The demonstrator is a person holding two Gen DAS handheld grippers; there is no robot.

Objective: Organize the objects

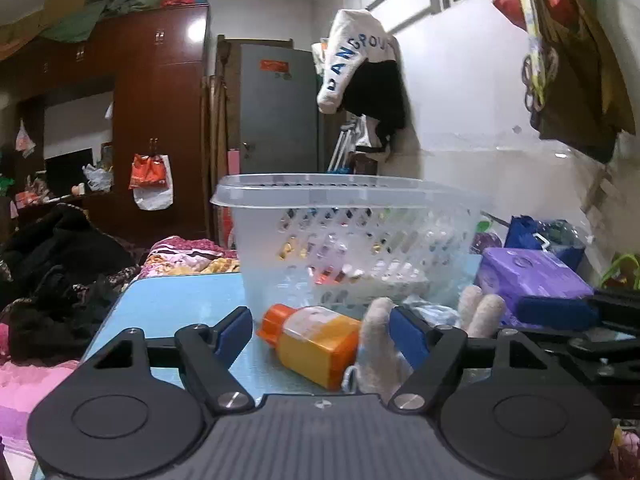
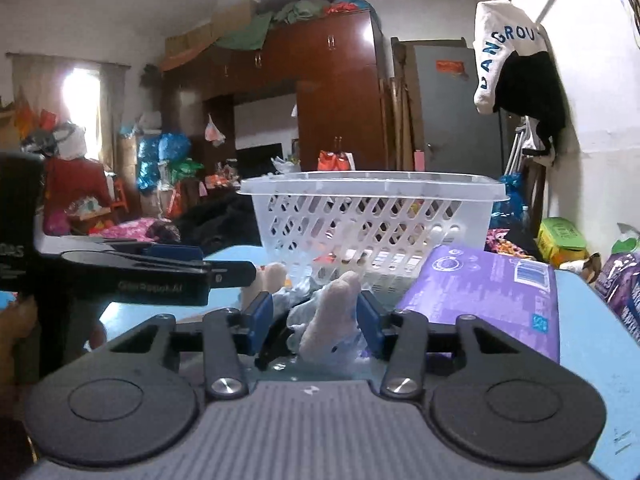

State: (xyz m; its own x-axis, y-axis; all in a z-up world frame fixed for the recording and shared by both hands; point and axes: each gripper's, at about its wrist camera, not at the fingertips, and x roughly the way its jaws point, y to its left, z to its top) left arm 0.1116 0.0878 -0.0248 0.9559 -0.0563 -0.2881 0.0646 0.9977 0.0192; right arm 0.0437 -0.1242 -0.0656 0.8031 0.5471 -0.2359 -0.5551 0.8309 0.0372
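The orange bottle point(image 1: 316, 344) is what your left gripper point(image 1: 324, 330) has lined up. In the left wrist view it lies on its side on the blue table point(image 1: 168, 304), lower centre of the frame, directly between the two blue pads. Its long axis runs on a slant, cap toward centre left, body toward lower right, so the jaws straddle it roughly across its width. The jaws stand released; I see a gap between the left pad and the cap, and the right pad sits against a white plush toy point(image 1: 380, 344) rather than the bottle. The clear basket point(image 1: 344, 236) stands just behind, centre frame, and the purple pack point(image 1: 532, 276) lies at right.

In the right wrist view, your right gripper point(image 2: 316, 316) has the plush toy point(image 2: 328, 320) upright between its pads at lower centre, with crumpled clear plastic point(image 2: 344, 350) around it. The pads look close against it, but I cannot tell whether they press. The basket point(image 2: 372, 216) is straight ahead, centre frame; the purple pack point(image 2: 492, 300) lies just right of the jaws. Your left gripper point(image 2: 224, 270) reaches in from the left edge, so each tool is nearer its own target.
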